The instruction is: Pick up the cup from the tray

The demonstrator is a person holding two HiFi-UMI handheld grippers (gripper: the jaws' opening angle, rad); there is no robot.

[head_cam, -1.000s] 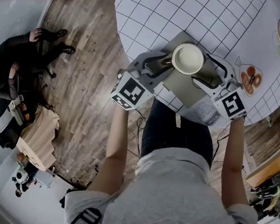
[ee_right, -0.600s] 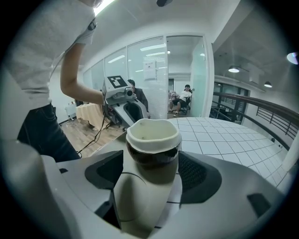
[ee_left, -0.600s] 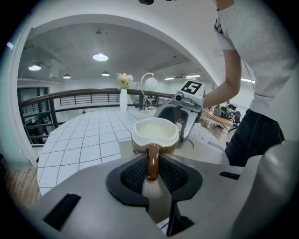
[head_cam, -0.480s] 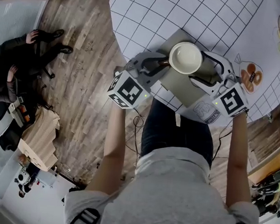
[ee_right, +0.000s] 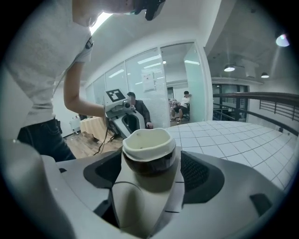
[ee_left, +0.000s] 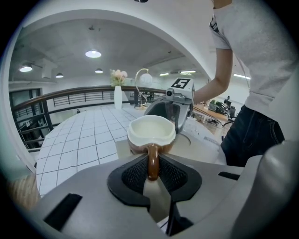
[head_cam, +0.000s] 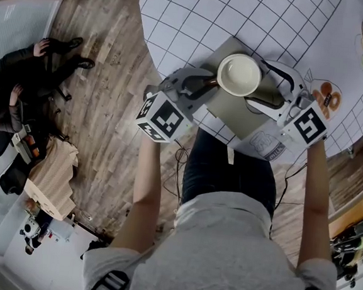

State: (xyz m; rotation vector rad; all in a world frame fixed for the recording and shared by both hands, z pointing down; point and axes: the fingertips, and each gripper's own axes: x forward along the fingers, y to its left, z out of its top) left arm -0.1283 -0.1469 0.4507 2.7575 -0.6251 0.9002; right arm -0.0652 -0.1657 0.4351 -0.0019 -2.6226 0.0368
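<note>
Nearest, in the left gripper view only: left gripper clamped on the brown handle of the cup, jaws just closed in from wide, pads against the handle on both sides. In the right gripper view only: right gripper with jaws apart, the cup's dark body between them, a gap at each pad. From the head view alone: cup over the grey tray, one gripper on each side of it; resting or lifted, impossible to tell. Against a second ago: right gripper's marker cube farther out to the right of the cup. Rounded edge of the gridded table just left of the cup, wooden floor past it. Beyond the cup, open grid.
</note>
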